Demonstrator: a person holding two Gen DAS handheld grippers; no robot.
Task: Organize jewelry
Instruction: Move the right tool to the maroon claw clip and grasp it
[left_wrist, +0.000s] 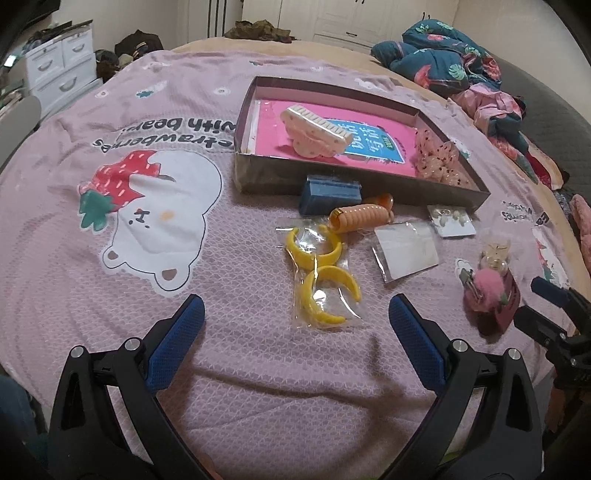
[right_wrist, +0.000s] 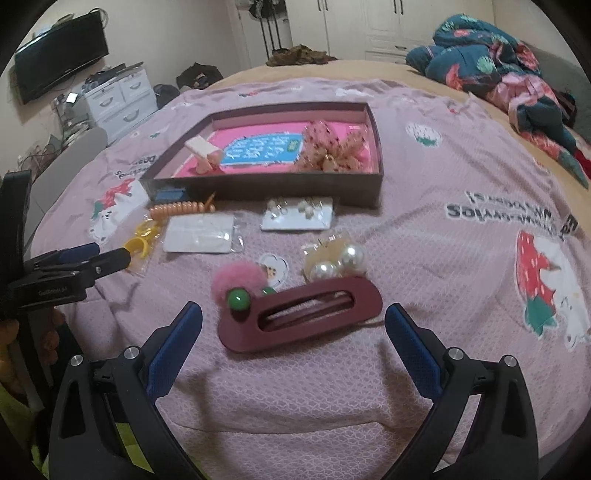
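My left gripper (left_wrist: 295, 314) is open and empty, just short of a clear bag of yellow bangles (left_wrist: 325, 273). My right gripper (right_wrist: 293, 317) is open, its fingers either side of a maroon hair clip (right_wrist: 303, 317) lying on the bed. A pink pompom (right_wrist: 236, 278), pearl earrings (right_wrist: 338, 260), an earring card (right_wrist: 297, 214), a white packet (right_wrist: 201, 234), an orange coil hair tie (left_wrist: 360, 218) and a blue box (left_wrist: 328, 195) lie before the dark tray (left_wrist: 332, 181). The tray holds a cream claw clip (left_wrist: 316, 131) and a scrunchie (left_wrist: 437, 155).
The bed has a lilac bear-print blanket (left_wrist: 155, 206). A heap of dark floral bedding (right_wrist: 491, 62) lies at the far right. White drawers (right_wrist: 118, 99) and a wall TV (right_wrist: 61, 55) stand off the bed's left side.
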